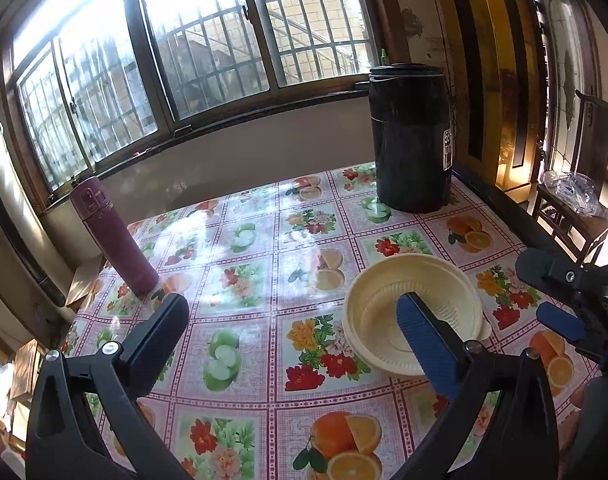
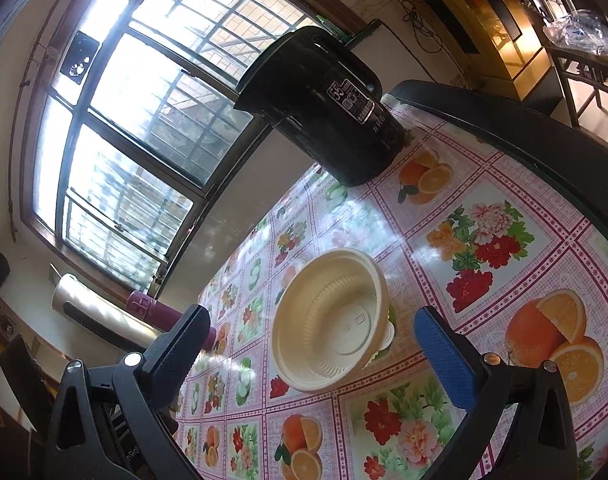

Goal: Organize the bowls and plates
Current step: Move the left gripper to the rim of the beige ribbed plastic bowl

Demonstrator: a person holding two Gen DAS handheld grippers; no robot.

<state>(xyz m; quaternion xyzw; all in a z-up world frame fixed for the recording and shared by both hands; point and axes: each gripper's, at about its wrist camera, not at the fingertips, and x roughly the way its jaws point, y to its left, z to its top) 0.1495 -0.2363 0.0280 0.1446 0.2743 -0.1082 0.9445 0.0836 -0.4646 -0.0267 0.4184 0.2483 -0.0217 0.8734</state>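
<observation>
A stack of cream plastic bowls [image 1: 392,304] stands on the fruit-patterned tablecloth [image 1: 244,280]. It also shows in the right wrist view [image 2: 332,320]. My left gripper [image 1: 292,320] is open and empty; its blue-padded right finger [image 1: 424,344] hangs in front of the bowls. My right gripper [image 2: 308,344] is open and empty, just short of the bowls. It shows in the left wrist view [image 1: 560,300] at the right edge, beside the bowls. No plates are in view.
A tall black appliance [image 1: 412,136] stands at the far right corner of the table. A maroon flask [image 1: 112,236] stands at the far left. A wooden chair with a plastic bag [image 1: 576,196] sits beyond the table's right edge. Barred windows are behind.
</observation>
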